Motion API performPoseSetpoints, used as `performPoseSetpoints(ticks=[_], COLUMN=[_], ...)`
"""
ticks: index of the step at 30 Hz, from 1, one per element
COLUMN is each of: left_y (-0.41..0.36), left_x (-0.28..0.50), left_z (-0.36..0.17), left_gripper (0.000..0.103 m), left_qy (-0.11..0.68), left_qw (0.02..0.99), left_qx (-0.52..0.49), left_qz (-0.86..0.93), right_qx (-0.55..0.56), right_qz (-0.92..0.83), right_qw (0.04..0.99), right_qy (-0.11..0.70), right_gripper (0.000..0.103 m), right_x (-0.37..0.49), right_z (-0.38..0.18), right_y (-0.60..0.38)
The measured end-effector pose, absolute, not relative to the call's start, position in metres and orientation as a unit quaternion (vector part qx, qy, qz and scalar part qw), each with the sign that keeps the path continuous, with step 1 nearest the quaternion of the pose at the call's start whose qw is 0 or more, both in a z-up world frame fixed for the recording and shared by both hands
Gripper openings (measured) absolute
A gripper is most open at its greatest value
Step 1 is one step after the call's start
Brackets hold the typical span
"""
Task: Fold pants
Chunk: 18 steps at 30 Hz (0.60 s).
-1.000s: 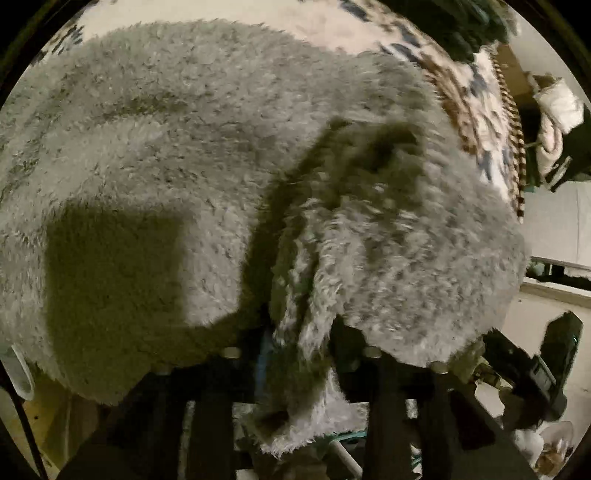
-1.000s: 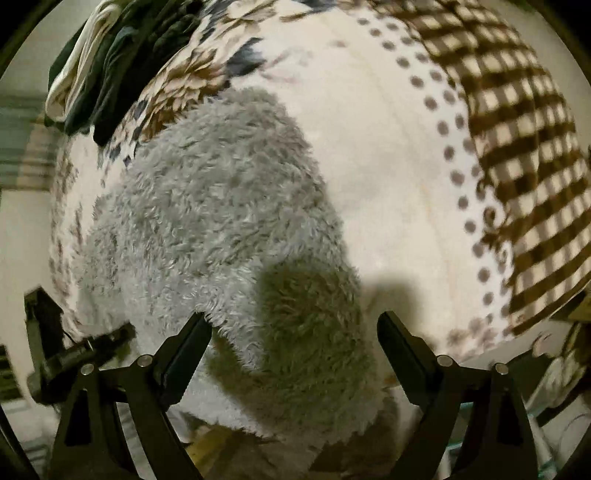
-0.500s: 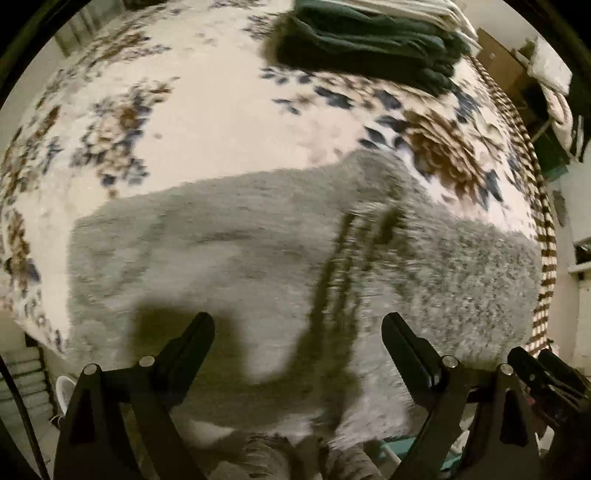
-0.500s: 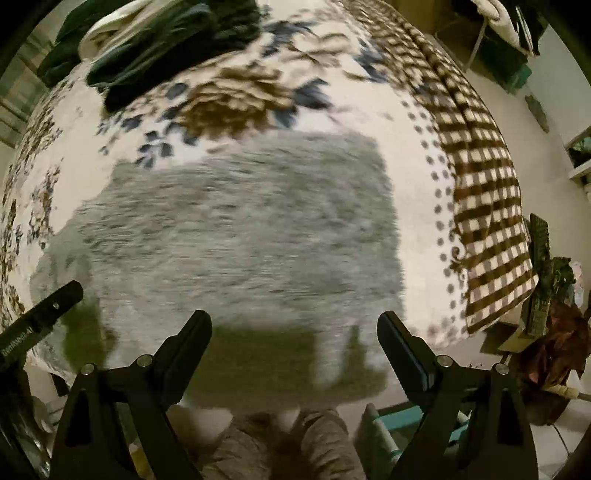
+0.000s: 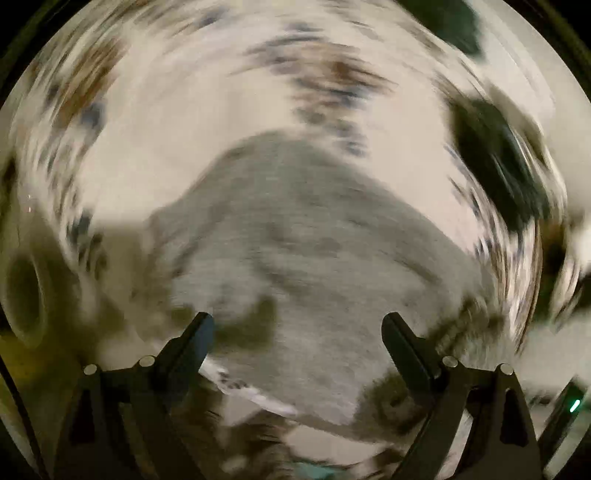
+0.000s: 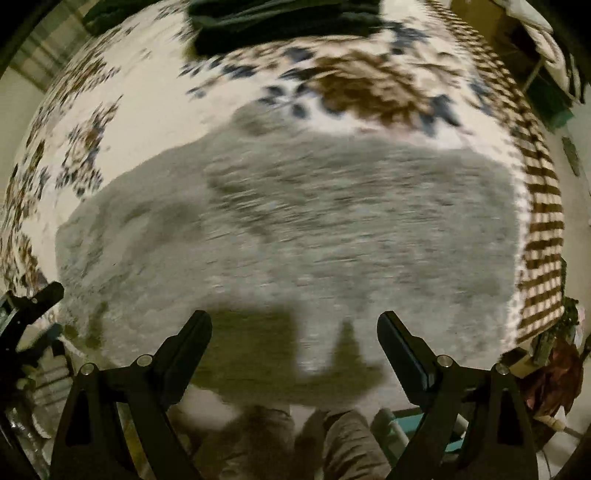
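Left gripper (image 5: 297,325): jaws spread wide, nothing between them, raised over the pants; its view is heavily blurred.
Pants (image 6: 288,236): grey, fluffy, lying flat as a broad folded slab on the bedspread, along its near edge and reaching almost to its right edge.
Bedspread (image 6: 147,122): cream with brown and blue flowers, and a brown checked band down its right edge.
Dark clothes (image 6: 280,22): a folded stack at the far edge of the bedspread, well apart from the pants.
Right gripper (image 6: 293,325): jaws spread wide and empty, raised above the near edge of the pants; its shadow falls on the fabric.
Person's legs (image 6: 306,439): in grey-brown trousers, just beside the near edge.
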<state>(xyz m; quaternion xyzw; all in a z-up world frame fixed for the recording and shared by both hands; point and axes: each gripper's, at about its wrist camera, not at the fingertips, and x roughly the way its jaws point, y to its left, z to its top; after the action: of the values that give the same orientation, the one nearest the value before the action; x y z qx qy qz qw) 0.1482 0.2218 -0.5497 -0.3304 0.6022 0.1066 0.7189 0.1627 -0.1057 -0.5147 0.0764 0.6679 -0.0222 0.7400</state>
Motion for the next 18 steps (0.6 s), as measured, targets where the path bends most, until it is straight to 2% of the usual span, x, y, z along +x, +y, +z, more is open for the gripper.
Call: performPoseSetpoints(ticks=[5, 10, 12, 14, 16, 18], left_y=[0.274, 0.278, 0.274, 0.268, 0.258, 0.245], left_x=[0.116, 0.131, 0.143, 0.154, 0.161, 0.164], left_z=[-0.601, -0.624, -0.625, -0.621, -0.604, -0.578], left_gripper=[0.091, 0.09, 0.067, 0.027, 0.019, 0.017], left_qy=[0.576, 0.546, 0.546, 0.545, 0.542, 0.529], left_qw=[0.655, 0.659, 0.676, 0.703, 0.735, 0.767], left_qx=[-0.469, -0.505, -0.482, -0.446, -0.397, -0.357], left_qz=[0.136, 0.112, 0.111, 0.098, 0.089, 0.069], right_qx=[0.083, 0.08, 0.081, 0.084, 0.091, 0.097], right_qz=[-0.015, -0.021, -0.025, -0.03, -0.033, -0.033], right_qw=[0.723, 0.71, 0.706, 0.703, 0.703, 0.707], right_qy=[0.686, 0.699, 0.703, 0.705, 0.705, 0.7], right_gripper=[0.093, 0.093, 0.093, 0.093, 0.093, 0.093], right_x=[0.167, 0.169, 0.17, 0.17, 0.169, 0.167], right_z=[-0.535, -0.552, -0.557, -0.56, -0.56, -0.555], right_y=[-0.076, -0.067, -0.067, -0.07, -0.075, -0.083])
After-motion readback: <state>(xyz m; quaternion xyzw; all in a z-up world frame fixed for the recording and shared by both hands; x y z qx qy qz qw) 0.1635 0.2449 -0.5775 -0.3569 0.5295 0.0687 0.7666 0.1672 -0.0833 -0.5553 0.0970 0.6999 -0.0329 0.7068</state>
